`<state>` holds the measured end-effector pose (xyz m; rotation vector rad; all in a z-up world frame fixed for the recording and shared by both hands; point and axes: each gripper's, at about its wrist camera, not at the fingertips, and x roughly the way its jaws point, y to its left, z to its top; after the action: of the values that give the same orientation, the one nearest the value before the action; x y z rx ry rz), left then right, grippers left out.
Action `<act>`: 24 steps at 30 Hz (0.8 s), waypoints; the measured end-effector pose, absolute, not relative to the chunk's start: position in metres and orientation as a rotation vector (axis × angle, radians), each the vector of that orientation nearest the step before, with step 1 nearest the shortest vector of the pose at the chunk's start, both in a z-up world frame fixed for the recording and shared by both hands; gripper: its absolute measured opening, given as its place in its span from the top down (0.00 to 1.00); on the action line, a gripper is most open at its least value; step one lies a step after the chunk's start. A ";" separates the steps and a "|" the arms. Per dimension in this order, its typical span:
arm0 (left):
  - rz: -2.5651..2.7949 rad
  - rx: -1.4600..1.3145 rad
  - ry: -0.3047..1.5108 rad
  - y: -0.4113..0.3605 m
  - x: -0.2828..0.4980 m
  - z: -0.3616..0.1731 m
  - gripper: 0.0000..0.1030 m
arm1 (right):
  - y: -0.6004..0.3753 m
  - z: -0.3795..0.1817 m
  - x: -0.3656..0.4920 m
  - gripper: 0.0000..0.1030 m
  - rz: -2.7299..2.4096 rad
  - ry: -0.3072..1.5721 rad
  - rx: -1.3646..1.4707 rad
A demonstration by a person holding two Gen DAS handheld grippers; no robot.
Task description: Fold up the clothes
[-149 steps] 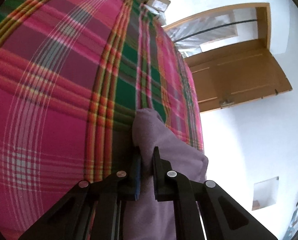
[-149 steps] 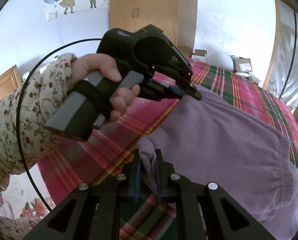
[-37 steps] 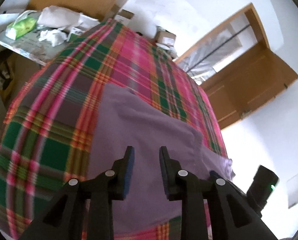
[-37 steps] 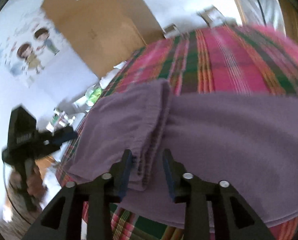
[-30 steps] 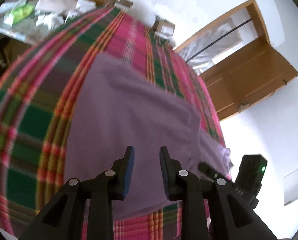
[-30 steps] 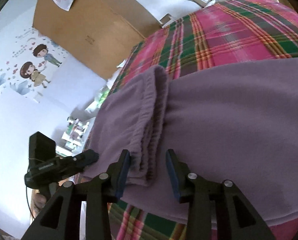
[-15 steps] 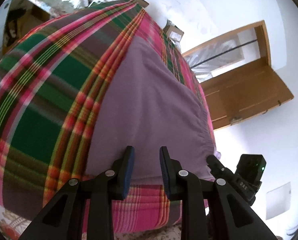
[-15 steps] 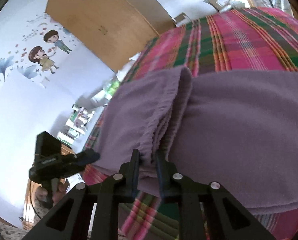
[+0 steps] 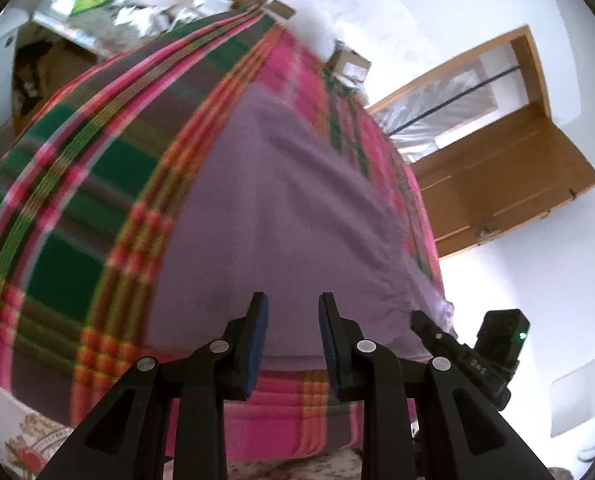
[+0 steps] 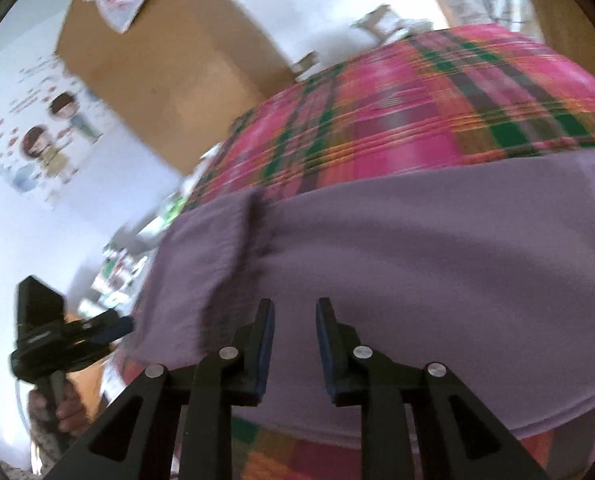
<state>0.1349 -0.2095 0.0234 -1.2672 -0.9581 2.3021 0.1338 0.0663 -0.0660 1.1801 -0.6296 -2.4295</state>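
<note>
Mid-fold on the purple garment [image 9: 289, 208], lying flat near the front edge of the plaid bedspread [image 9: 77, 184], one layer already doubled over at the gathered band [image 10: 233, 240]. Left gripper [image 9: 293, 320] parted, empty, poised just short of the garment's near hem. Right gripper [image 10: 295, 326] just been reopening, nothing pinched, hovering over the cloth right of the band. Next, probably: regrip an edge for another fold. Right view motion-blurred; fingertip contact with cloth unclear; garment's right end cut off.

Both views overlook, blurrily, purple garment [image 9: 289, 216]
</note>
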 end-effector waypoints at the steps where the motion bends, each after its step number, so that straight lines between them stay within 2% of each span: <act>1: 2.294 -1.253 -0.944 -0.202 0.131 0.028 0.74 | 0.077 -0.068 0.135 0.78 -2.474 -0.622 1.187; 9: 2.158 -1.267 -0.734 -0.119 0.087 0.037 0.74 | 0.157 -0.066 0.160 0.80 -2.764 -0.626 1.151; 12: 2.111 -1.267 -0.656 -0.089 0.075 0.040 0.74 | 0.200 -0.061 0.176 0.80 -2.912 -0.700 1.142; 21: 1.962 -1.285 -0.516 -0.022 0.056 0.033 0.74 | 0.287 -0.053 0.202 0.80 -3.235 -0.765 1.169; 23: 1.937 -1.297 -0.501 -0.012 0.056 0.028 0.74 | 0.297 -0.054 0.200 0.79 -3.255 -0.751 1.186; 24: 1.924 -1.302 -0.495 -0.006 0.055 0.026 0.74 | 0.302 -0.055 0.198 0.74 -3.260 -0.748 1.191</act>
<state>0.0548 -0.0060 0.0261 -1.3024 -0.4950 1.9240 0.1978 0.3019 -0.0547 1.1911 -0.7481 -3.2602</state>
